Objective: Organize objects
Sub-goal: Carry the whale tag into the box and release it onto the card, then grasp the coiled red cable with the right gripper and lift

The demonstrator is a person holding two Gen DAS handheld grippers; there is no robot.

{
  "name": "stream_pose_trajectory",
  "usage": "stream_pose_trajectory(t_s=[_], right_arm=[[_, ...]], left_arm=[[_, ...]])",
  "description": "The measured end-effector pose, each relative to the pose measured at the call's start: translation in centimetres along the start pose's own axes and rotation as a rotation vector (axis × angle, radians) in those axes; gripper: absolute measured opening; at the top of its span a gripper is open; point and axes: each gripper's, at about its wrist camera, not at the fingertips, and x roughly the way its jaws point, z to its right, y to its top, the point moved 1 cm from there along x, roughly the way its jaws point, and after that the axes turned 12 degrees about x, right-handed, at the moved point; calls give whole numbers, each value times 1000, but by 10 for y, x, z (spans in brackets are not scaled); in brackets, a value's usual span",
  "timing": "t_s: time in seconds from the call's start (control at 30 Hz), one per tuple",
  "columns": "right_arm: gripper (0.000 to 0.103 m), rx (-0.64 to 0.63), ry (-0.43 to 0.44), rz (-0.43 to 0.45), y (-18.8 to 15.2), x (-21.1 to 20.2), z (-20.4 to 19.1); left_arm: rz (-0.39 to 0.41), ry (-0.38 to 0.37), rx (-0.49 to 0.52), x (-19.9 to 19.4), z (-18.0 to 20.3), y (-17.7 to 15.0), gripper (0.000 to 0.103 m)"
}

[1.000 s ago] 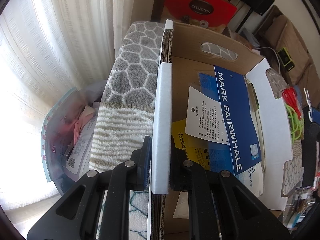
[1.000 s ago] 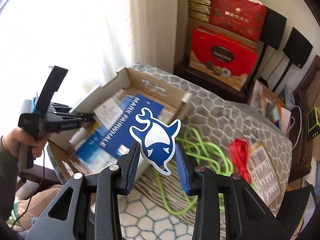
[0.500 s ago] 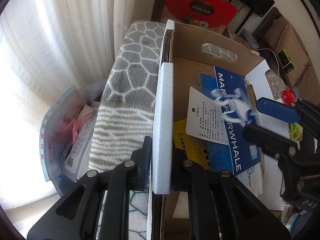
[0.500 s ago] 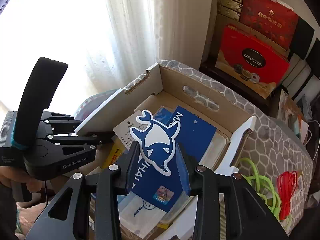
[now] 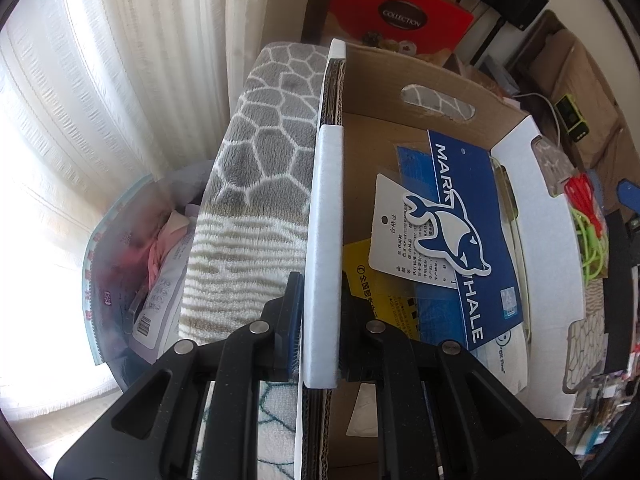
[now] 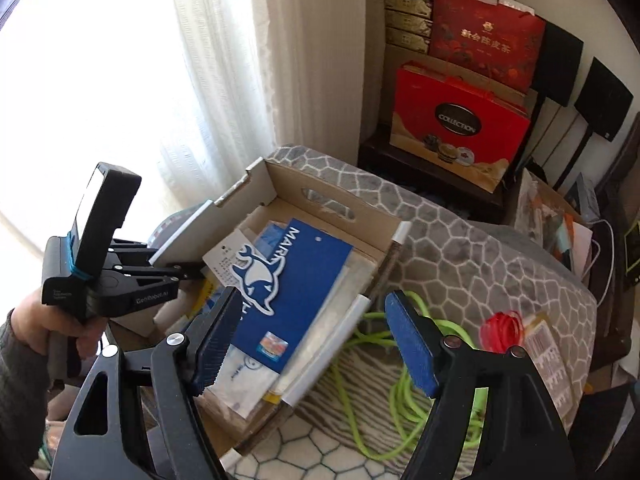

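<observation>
A cardboard box (image 6: 332, 200) sits on a grey patterned blanket (image 6: 472, 256). My left gripper (image 5: 318, 328) is shut on the box's white-edged side wall (image 5: 324, 240); it also shows in the right wrist view (image 6: 188, 272). A blue and white whale-shaped tag (image 5: 448, 236) lies in the box on a blue MARK FAIRWHALE card (image 5: 480, 216) and a white label (image 5: 394, 232). The whale tag also shows in the right wrist view (image 6: 258, 280). My right gripper (image 6: 312, 344) is open and empty above the box's near side.
A green cord (image 6: 384, 360) and a red cord bundle (image 6: 502, 326) lie on the blanket right of the box. Red gift bags (image 6: 460, 120) stand behind. White curtains (image 5: 120, 80) hang at left. A plastic bag (image 5: 132, 276) of items sits beside the blanket.
My right gripper opened and let go of the whale tag, which now lies in the box. The right gripper has drawn back. The left gripper kept its hold on the box wall.
</observation>
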Motion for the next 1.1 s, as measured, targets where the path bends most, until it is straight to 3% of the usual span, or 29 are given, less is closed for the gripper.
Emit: stream_pose_trajectory(t_s=[0.27, 0.67, 0.77, 1.1], right_arm=[[76, 117, -110, -6, -19, -30, 69], [76, 237, -250, -3, -39, -40, 144], [74, 259, -242, -15, -40, -33, 155], [57, 293, -182, -94, -26, 18, 161]], left_arm=[[1, 5, 7, -1, 2, 0, 13], [-3, 18, 32, -1, 6, 2, 13], [-3, 19, 30, -1, 6, 2, 13], [-7, 23, 30, 0, 9, 3, 13]])
